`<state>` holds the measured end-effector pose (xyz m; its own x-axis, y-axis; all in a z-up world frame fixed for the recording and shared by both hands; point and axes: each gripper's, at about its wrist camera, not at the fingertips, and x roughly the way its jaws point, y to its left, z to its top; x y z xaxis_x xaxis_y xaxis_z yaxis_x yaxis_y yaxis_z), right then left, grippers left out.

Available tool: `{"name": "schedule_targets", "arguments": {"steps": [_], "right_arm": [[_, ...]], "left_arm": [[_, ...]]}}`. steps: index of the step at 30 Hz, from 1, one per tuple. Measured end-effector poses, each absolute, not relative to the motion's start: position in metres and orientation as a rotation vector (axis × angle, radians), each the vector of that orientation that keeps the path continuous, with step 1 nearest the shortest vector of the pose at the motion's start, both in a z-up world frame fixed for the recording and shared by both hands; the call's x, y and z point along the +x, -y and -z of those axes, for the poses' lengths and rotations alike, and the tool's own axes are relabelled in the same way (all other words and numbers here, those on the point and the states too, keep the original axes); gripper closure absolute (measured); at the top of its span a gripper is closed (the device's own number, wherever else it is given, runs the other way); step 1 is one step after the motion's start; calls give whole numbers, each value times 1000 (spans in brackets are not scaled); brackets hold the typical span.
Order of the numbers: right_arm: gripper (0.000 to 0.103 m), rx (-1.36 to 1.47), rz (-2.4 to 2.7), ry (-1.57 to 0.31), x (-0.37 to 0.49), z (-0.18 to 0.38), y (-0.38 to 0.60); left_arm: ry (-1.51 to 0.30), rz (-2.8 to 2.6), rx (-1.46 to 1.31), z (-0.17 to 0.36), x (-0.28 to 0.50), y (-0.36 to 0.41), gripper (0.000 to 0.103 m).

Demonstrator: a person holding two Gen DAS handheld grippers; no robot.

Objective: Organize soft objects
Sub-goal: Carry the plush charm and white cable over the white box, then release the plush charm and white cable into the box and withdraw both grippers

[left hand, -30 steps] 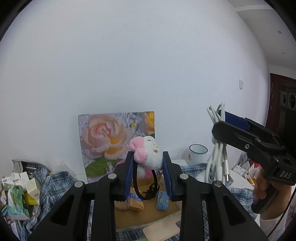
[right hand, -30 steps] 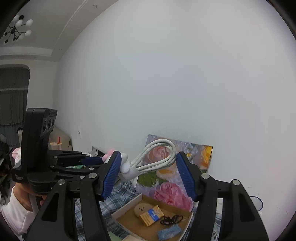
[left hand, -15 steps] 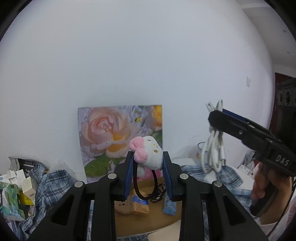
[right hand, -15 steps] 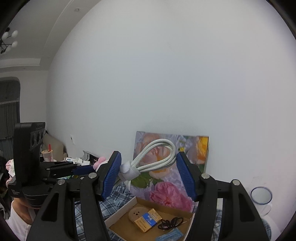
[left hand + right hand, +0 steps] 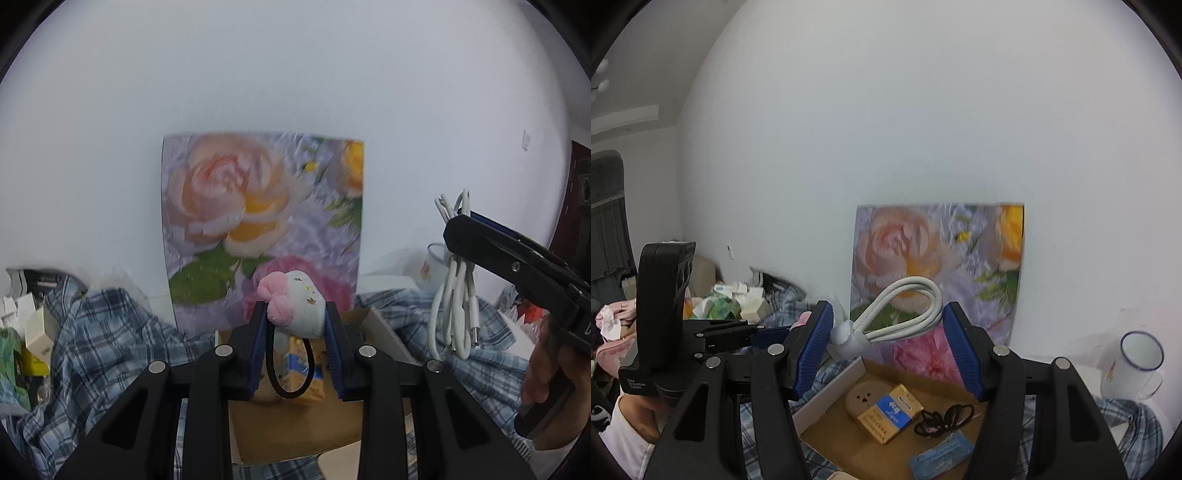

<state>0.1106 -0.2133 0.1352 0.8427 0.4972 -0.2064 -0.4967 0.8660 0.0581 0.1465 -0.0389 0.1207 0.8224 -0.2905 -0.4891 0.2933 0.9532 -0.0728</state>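
Note:
My left gripper [image 5: 294,309] is shut on a small white plush hair tie [image 5: 301,314] with a pink bow; its black elastic loop hangs down between the fingers. My right gripper [image 5: 887,314] is shut on a coiled white cable [image 5: 916,293] bound with a white strap, and the coil spans from pad to pad. Seen from the left wrist, the right gripper [image 5: 458,230] is at the right with the cable [image 5: 454,295] dangling from it. Both grippers hover above an open cardboard box [image 5: 831,387].
In the box lie a round beige item [image 5: 864,398], a yellow-blue pack [image 5: 892,411], black hair ties [image 5: 942,417] and a blue packet [image 5: 940,456]. A flower painting [image 5: 258,218] leans on the wall behind. A mug [image 5: 1134,365] stands right; small boxes [image 5: 33,332] sit on plaid cloth [image 5: 99,332] at left.
Both grippers have come down and closer to the box and the painting, which now look larger. Each still holds its item as before.

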Motion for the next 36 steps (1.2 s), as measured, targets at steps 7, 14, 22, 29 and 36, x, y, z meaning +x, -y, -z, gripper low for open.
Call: {"name": "schedule_targets", "arguments": {"steps": [7, 14, 22, 29, 36], "right_arm": [[42, 8, -525, -309, 137, -102, 207], [42, -7, -510, -400, 158, -75, 206], [42, -18, -508, -502, 178, -47, 200], [42, -48, -499, -581, 190, -29, 195], [42, -62, -498, -646, 200, -12, 191]], "left_arm": [[-602, 300, 6, -88, 163, 37, 72], [-660, 287, 6, -66, 174, 36, 72], [-727, 272, 15, -43, 186, 36, 72], [-789, 270, 35, -21, 194, 40, 72], [-856, 270, 52, -2, 203, 43, 72]]}}
